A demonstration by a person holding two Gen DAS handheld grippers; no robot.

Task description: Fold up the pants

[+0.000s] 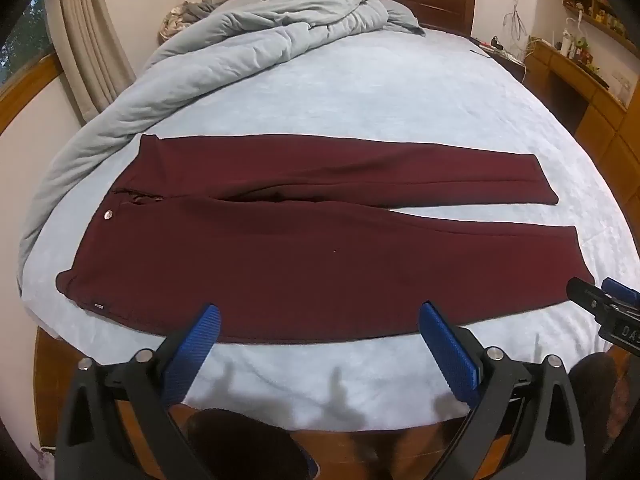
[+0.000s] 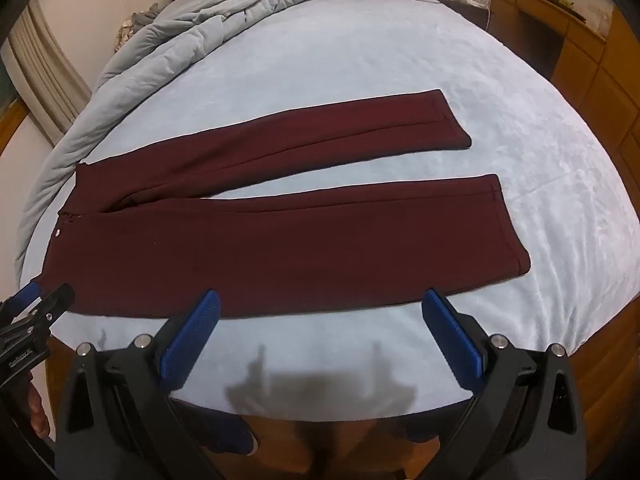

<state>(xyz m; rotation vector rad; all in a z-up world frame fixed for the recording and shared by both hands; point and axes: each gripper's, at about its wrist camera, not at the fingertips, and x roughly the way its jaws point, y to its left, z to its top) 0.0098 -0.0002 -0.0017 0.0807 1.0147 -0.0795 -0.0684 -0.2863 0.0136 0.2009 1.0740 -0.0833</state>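
Right wrist view alone shows pants point(image 2: 240, 240) hems fully.

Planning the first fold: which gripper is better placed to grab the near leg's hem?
Right. The right gripper, open, hovers by the near leg's hem of the pants. The left gripper, also open, sits nearer the waistband.

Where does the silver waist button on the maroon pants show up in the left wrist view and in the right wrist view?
Left wrist view: the silver button sits left of centre, at the waistband end of the maroon pants.
Right wrist view: the button is at the far left edge, mid-height.
Shared landmark: the crumpled grey comforter, upper left in both.
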